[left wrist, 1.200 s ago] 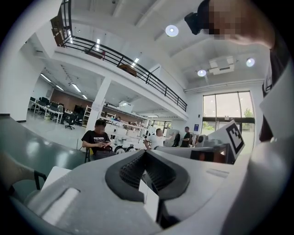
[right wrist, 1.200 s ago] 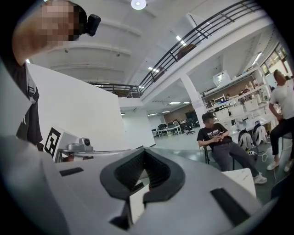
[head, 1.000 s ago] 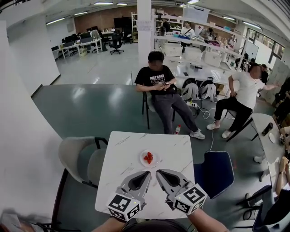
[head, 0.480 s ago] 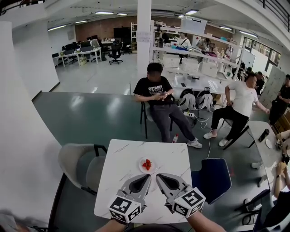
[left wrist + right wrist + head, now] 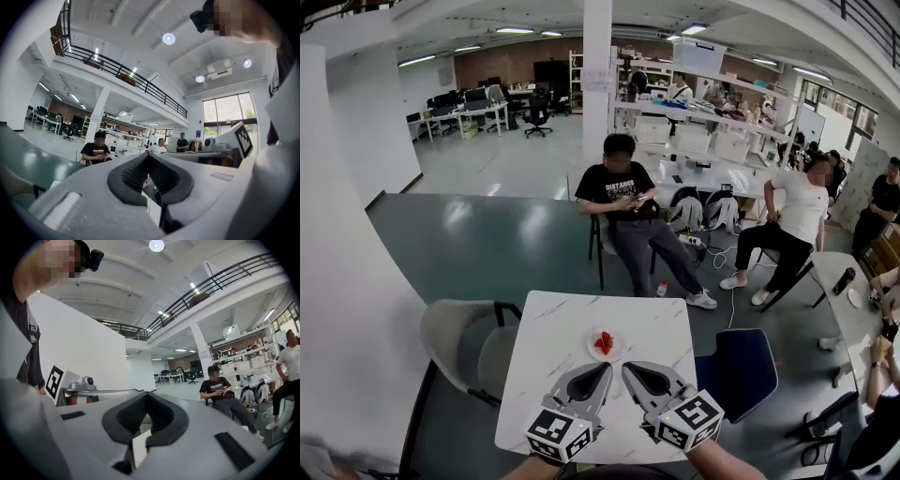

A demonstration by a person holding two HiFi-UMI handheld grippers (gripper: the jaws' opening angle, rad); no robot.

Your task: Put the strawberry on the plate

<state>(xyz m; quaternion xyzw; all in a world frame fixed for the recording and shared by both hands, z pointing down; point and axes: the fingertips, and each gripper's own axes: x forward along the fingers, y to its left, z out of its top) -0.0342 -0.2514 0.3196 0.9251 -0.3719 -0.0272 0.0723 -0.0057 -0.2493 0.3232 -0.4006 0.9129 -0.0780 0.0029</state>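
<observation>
Red on the white plate point(image 5: 615, 354), the strawberry point(image 5: 603, 342) already lies at the middle of the table point(image 5: 548, 366), so the task looks done; at most the grippers need to pull away. The left gripper point(image 5: 606, 368) and right gripper point(image 5: 627, 368) rest just short of the plate, each with jaws pressed together and holding nothing. The berry looks slightly longer along the line running away from the person, but it is too small here to tell which end is the tip.
</observation>
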